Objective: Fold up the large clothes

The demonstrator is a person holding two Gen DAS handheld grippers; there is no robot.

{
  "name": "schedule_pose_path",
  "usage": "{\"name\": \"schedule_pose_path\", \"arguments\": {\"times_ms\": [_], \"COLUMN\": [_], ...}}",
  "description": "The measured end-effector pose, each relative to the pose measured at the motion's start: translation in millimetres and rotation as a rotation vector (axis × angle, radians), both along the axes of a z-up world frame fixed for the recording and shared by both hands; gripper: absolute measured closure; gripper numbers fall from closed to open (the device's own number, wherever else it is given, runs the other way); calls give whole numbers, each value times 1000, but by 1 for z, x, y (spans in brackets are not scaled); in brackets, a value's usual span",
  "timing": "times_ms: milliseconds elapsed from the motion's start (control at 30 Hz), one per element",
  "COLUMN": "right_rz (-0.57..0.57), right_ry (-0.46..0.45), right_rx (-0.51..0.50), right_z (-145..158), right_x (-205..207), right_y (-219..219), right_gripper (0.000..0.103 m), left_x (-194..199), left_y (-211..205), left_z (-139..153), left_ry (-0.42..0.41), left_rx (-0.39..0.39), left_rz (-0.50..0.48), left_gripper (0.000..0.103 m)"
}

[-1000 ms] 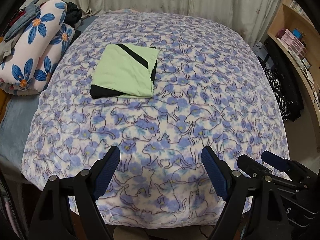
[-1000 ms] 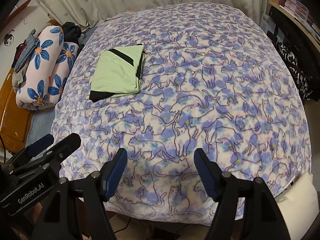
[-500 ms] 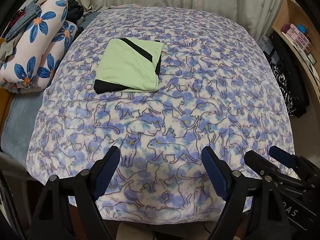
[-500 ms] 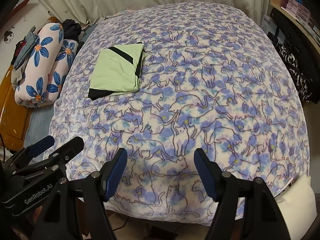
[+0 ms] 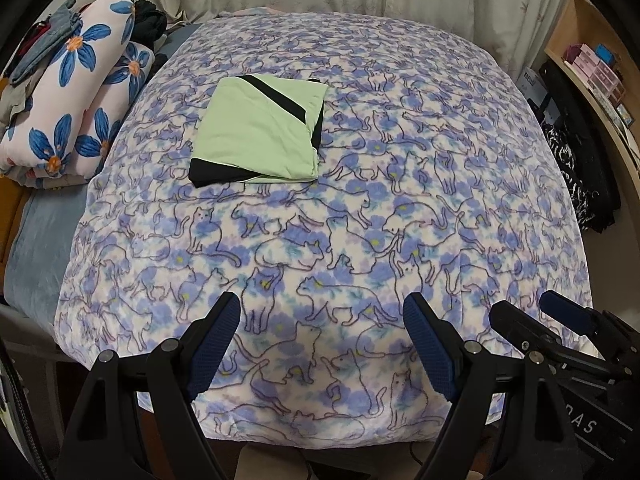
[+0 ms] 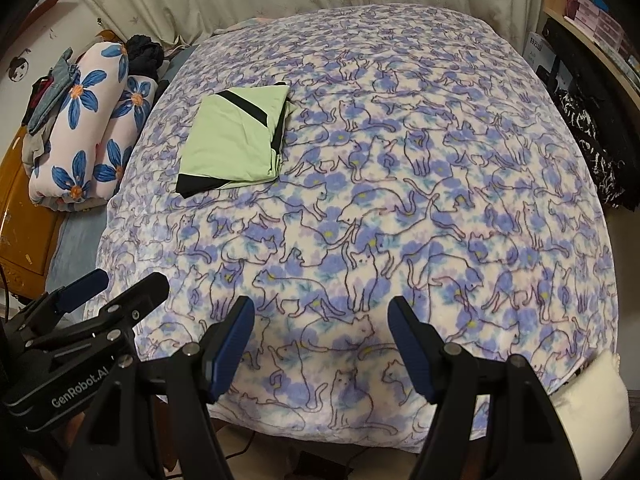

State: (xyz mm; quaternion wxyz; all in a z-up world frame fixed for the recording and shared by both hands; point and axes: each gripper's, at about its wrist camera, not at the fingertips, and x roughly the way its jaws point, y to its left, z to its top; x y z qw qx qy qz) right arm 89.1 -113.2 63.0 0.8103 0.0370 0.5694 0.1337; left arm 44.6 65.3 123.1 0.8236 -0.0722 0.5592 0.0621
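Folded clothing, a light green garment with black bands, lies flat on the cat-print blanket, toward its far left part. How many layers it has cannot be seen; only the top face and the black edges show. The left gripper and the right gripper hang over the near edge of the blanket, well apart from the garment, fingers spread with nothing between them. At left, a flowered bedding roll is partly cut off.
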Motion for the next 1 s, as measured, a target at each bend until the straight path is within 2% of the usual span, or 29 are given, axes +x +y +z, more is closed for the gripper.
{"name": "schedule_pose_path", "arguments": {"times_ms": [1000], "right_rz": [3], "right_ry": [2], "right_rx": [-3], "right_z": [-3], "right_x": [-1], "right_y": [-2], "right_gripper": [34], "left_x": [1], "left_y": [9], "left_z": [-4], "left_ry": [10], "left_rx": [6], "left_rz": [-18], "left_gripper": [21]}}
